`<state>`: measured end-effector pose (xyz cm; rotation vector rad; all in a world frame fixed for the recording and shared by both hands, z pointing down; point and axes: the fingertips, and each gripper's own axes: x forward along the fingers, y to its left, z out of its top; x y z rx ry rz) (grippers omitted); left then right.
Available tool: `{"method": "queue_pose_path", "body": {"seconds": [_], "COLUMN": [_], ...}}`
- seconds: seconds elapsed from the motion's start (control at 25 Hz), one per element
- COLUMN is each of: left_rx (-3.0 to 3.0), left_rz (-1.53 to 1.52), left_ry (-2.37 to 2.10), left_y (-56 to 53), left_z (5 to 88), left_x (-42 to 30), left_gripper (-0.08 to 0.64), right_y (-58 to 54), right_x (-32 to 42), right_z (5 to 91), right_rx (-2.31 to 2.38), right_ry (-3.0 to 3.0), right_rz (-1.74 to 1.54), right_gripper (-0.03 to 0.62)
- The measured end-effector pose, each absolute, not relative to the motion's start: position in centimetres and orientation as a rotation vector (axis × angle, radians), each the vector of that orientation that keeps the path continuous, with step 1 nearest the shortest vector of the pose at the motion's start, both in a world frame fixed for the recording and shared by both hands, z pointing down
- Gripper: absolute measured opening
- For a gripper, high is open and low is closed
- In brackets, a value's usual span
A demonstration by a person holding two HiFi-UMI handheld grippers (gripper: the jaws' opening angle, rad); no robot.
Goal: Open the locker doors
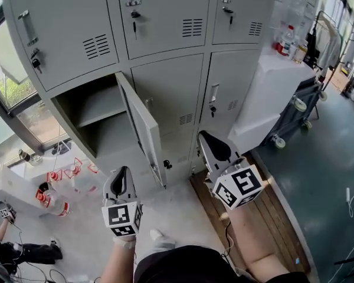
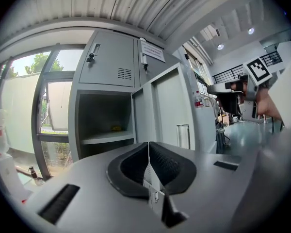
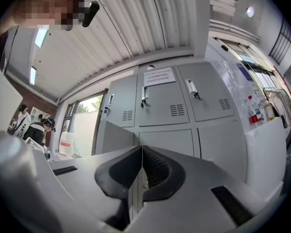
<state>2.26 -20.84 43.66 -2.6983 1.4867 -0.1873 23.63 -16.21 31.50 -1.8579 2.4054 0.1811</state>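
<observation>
Pinched shut and empty, left gripper (image 1: 121, 180) and right gripper (image 1: 215, 147); ahead of the right, closed grey metal locker door (image 1: 237, 75); may skid off its slim handle (image 1: 213, 93) unless reopened.

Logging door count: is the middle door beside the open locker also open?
No, that middle door sits flush and shut; only the left door stands swung out.

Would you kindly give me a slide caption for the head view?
Grey lockers, one door open; left tongs and right tongs shut, empty.
</observation>
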Motion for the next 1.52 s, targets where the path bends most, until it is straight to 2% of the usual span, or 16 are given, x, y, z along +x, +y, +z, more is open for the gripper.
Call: {"method": "queue_pose_path", "body": {"seconds": [0.56, 0.8, 1.0, 1.52], "left_rx": [-2.747, -2.715, -2.714, -2.654], "left_rz": [-0.221, -0.263, -0.286, -0.254], "left_ry": [1.355, 1.293, 1.303, 1.505], "left_y": [-30.7, -34.3, -36.4, -36.9], "left_z": [42.3, 42.0, 42.1, 41.6], "left_x": [-0.7, -2.3, -3.2, -2.8], "left_gripper": [0.025, 0.025, 0.026, 0.025], "right_y": [-30.4, -34.3, -37.6, -42.4], "right_x": [17.0, 16.1, 15.2, 14.3], "right_z": [12.9, 6.7, 4.0, 1.7], "right_rx": [-1.755, -1.743, -1.739, -1.666], "right_ry": [2.428, 2.349, 2.378, 2.477], "right_rz": [0.605, 0.683, 0.718, 0.695], "right_gripper": [0.031, 0.033, 0.110, 0.162]}}
